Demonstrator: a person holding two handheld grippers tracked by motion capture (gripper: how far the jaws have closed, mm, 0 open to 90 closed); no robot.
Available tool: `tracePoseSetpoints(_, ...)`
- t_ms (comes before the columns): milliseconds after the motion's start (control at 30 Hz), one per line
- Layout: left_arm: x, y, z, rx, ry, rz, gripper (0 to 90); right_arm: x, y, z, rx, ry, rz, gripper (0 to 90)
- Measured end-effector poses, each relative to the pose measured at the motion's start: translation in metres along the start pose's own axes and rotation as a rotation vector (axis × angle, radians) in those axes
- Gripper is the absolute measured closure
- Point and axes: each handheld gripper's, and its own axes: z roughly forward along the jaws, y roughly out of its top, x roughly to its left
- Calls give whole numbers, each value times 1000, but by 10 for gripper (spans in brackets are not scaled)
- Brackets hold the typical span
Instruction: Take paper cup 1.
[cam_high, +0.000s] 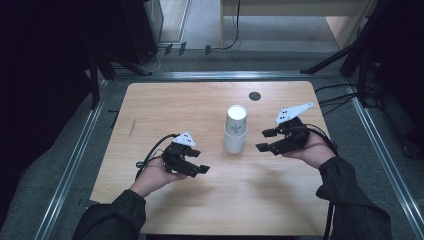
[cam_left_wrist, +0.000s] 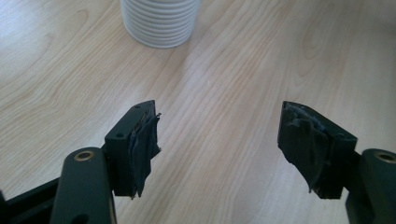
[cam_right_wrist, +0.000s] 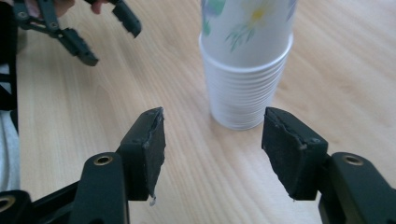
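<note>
While both tools flank it, a white stack of nested paper cups (cam_high: 235, 129), the top one flower-printed, stands mid wooden table (cam_high: 165, 102) | left gripper (cam_high: 196, 161) released, empty, near | right gripper (cam_high: 266, 140) released, empty, just beside | step, judged: approach | next: close on top cup, steady the stack.

The cup stack (cam_high: 235, 129) stands on the table (cam_high: 165, 107), between both grippers.

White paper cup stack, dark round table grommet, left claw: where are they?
White paper cup stack with floral top cup (cam_high: 235, 131), high view, on its side wall.
Dark round table grommet (cam_high: 255, 96), high view, on its centre.
Left claw (cam_high: 198, 161), high view, midway between its fingertips.
</note>
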Motion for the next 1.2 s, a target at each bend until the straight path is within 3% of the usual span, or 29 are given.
tracePoseSetpoints(100,1,-1,-5,-13,-13,-3,297,-3,14,-7,23,-6,-20,372)
tracePoseSetpoints(333,3,-3,-7,-5,2,7,301,-11,42,-18,57,-2,-52,361)
tracePoseSetpoints(433,3,-3,-7,-2,2,9,301,-20,50,-19,99,1,-84,339)
tracePoseSetpoints(533,4,-3,-7,-4,3,7,301,-30,59,-17,133,-1,-76,329)
tracePoseSetpoints(667,4,-3,-6,1,0,7,301,-36,71,-11,157,4,-84,308)
tracePoseSetpoints(767,3,-4,-5,11,1,9,301,-39,79,-4,192,41,-88,286)
tracePoseSetpoints(1200,3,-4,-5,8,-6,9,301,-34,106,31,269,71,-149,220)
